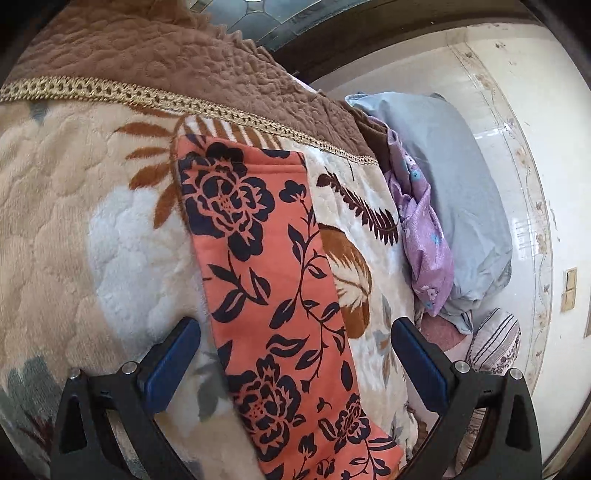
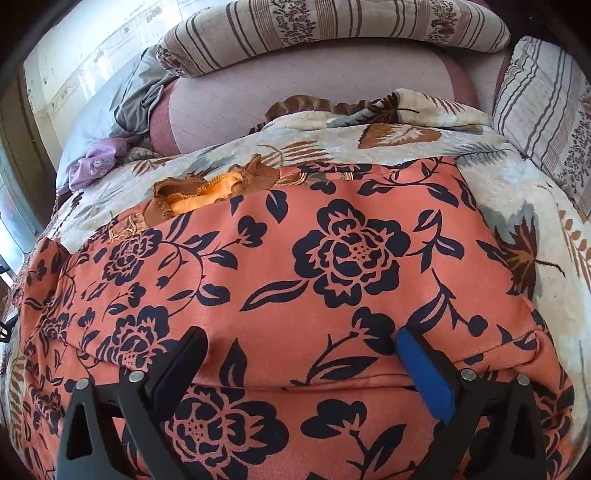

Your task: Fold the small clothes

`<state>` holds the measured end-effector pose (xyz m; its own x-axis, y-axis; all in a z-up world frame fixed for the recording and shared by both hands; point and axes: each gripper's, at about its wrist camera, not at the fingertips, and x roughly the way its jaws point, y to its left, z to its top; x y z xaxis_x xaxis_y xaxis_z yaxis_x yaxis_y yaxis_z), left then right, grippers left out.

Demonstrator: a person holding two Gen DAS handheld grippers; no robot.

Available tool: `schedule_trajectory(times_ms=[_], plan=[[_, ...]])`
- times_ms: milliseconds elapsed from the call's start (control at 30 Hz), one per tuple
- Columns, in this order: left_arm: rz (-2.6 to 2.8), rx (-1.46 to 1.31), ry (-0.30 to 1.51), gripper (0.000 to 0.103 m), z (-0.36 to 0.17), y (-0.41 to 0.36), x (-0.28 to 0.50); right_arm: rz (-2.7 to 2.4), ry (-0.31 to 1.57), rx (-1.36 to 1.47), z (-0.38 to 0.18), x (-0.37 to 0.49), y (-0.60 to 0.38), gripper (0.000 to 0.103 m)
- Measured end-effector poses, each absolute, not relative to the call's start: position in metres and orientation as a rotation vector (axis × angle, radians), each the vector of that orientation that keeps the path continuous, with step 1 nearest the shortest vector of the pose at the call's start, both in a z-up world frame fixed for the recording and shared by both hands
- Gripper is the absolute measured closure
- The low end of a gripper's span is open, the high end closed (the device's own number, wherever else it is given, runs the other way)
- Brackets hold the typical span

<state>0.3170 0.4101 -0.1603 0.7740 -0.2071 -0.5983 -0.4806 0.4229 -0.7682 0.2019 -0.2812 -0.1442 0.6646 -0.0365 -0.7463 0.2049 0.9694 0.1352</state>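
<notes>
Bed covered by a plush cream blanket (image 1: 66, 206) with brown leaf print and a brown quilted border edged in gold braid; the same blanket (image 2: 517, 192) is seen in the right wrist view. Striped pillows (image 2: 332, 26) are ranged along the far side of the bed, above a pink mattress cover (image 2: 295, 85).

Coral garment (image 2: 295, 280) with dark navy flower print is laid flat on the blanket, filling most of the right wrist view. An orange lining and brown ruffled trim (image 2: 199, 195) are exposed at its far edge. In the left wrist view a long narrow part of the same garment (image 1: 266, 266) is seen stretched across the blanket.

Grey pillow (image 1: 454, 192) is noted at the bed's edge, with a crumpled lilac flowered cloth (image 1: 424, 236) touching it.

Left gripper (image 1: 295, 328): fingers spread wide, nothing held, poised over the garment strip. Right gripper (image 2: 301, 338): fingers likewise apart, nothing held, just above the garment.
</notes>
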Motion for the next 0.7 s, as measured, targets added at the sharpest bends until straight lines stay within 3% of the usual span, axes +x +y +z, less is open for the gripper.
schedule_trajectory(times_ms=[33,67,100,233,367,533,700], plan=[[0.196,-1.112,0.716,0.03,-0.159,0.411,0.321,-0.139,0.835,0.212,-0.144,0.202,-0.281,0.0],[0.22,-1.065,0.779,0.085,-0.162,0.413,0.33,-0.141,0.837,0.208,-0.144,0.202,-0.28,0.0],[0.253,-1.044,0.86,0.098,-0.17,0.416,0.338,-0.143,0.839,0.205,-0.144,0.202,-0.28,0.0],[0.289,-0.947,0.886,0.097,-0.155,0.409,0.349,-0.142,0.841,0.208,-0.144,0.203,-0.28,0.0],[0.249,-0.619,0.769,0.097,-0.071,0.351,0.341,-0.143,0.844,0.205,-0.144,0.203,-0.28,0.0],[0.005,-0.196,0.508,0.097,0.055,0.192,0.285,-0.141,0.869,0.203,-0.144,0.207,-0.279,0.0],[-0.307,-0.021,0.415,0.095,0.093,0.022,0.22,-0.011,0.83,0.423,-0.118,0.185,-0.305,0.001]])
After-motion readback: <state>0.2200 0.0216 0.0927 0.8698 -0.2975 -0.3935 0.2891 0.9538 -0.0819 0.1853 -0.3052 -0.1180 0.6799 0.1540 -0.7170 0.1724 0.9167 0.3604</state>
